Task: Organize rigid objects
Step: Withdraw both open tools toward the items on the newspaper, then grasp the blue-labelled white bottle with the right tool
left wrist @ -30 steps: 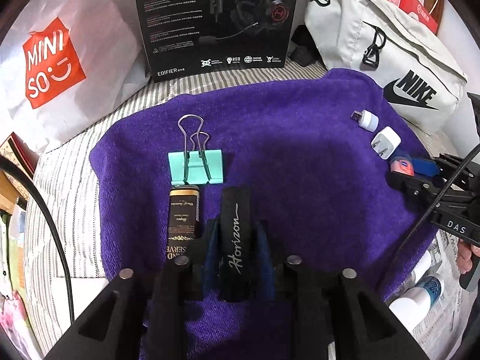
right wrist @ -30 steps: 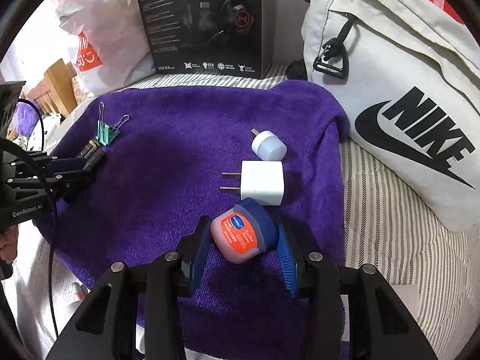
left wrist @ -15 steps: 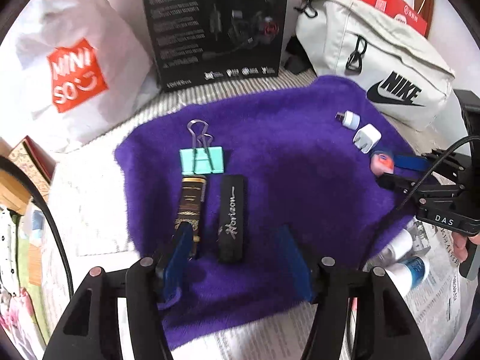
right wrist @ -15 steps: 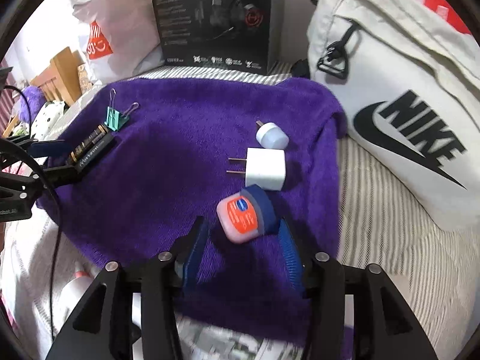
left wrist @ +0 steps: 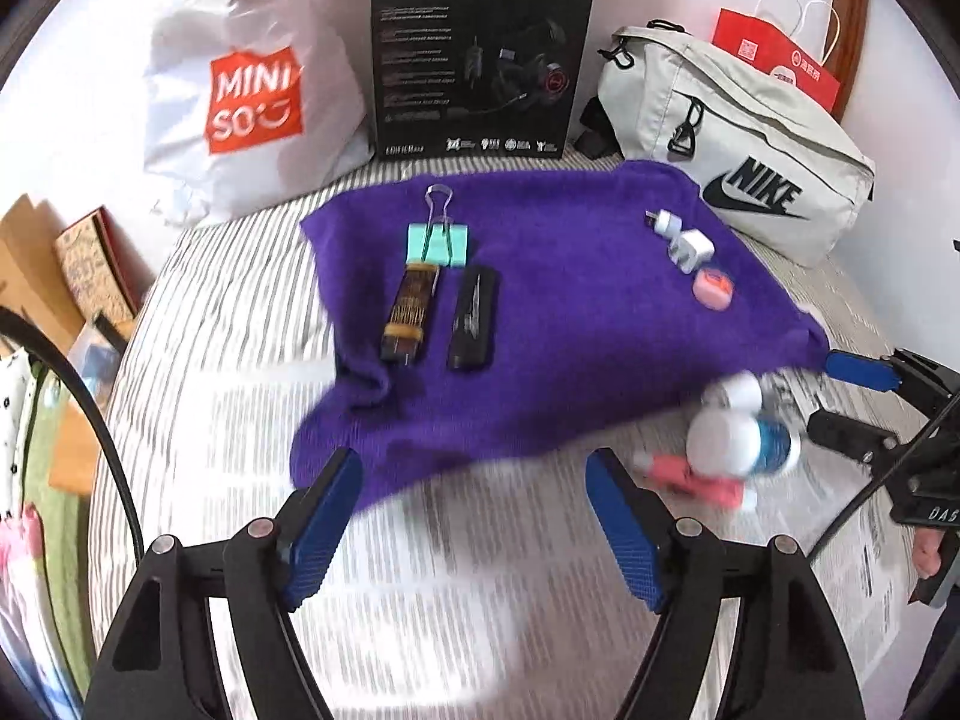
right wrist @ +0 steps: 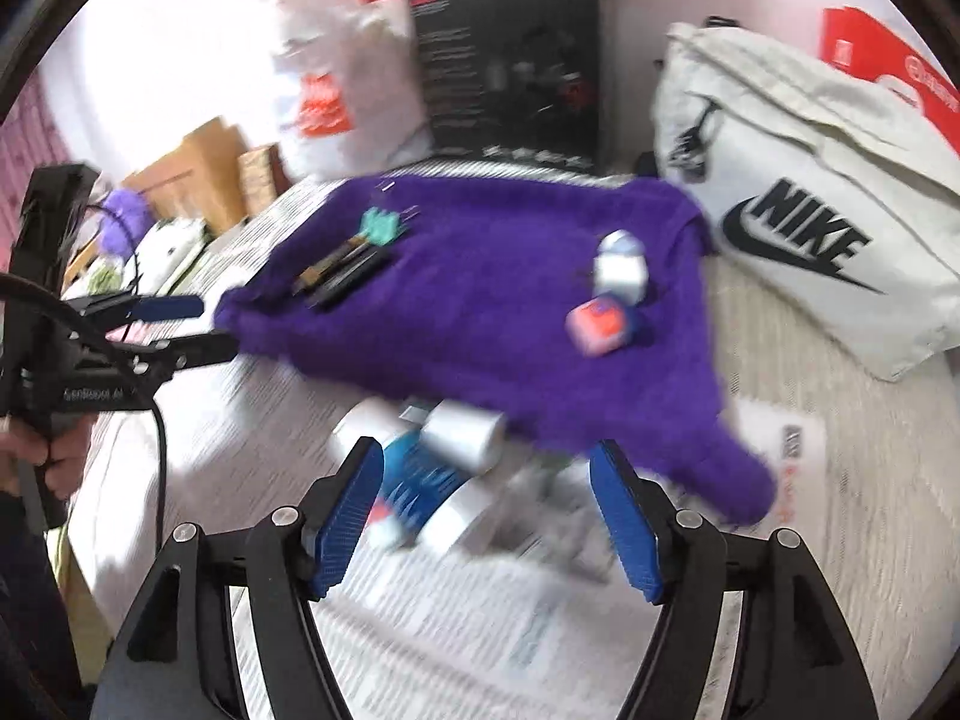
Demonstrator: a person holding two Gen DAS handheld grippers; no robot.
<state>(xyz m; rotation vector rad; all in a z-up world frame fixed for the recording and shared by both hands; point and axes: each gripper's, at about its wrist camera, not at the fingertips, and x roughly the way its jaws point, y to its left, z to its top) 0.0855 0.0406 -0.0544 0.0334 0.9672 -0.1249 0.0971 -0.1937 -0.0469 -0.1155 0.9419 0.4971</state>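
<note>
- Pulled back from the purple fleece towel (left wrist: 570,324) since a second ago, both tools; left gripper (left wrist: 474,516) no longer clamping the black rectangular case with script lettering (left wrist: 474,318); right gripper (right wrist: 486,516) no longer straddling the small pink jar with blue lid (right wrist: 600,324)
- Standing wide apart now, blue pads of both grippers, holding nothing; hovering over striped bedding near the towel's front edge
- Lying in a tidy left-hand group: mint green binder clip (left wrist: 437,243) at the far end, brown and gold rectangular tin (left wrist: 411,315) just below it, black case just beside the tin and parallel to it
- Lying in a right-hand line: small white rounded plug adapter (left wrist: 663,222), white square wall charger (left wrist: 696,249), pink jar (left wrist: 713,289), each just beside the next
- Looking largely done, judging by the two neat groups; possibly remaining, white and blue bottles (left wrist: 741,441) and a pink tube (left wrist: 696,477) lying loose off the towel's front right corner, blurred
- Leaving plenty of bare purple cloth between the two groups for more items
- Crowding the far edge: black headset box (left wrist: 480,60), white shopping bag (left wrist: 246,96), grey waist bag (left wrist: 732,138); keeping approaches to the open front side looking safest; towel's front edge hanging rumpled
</note>
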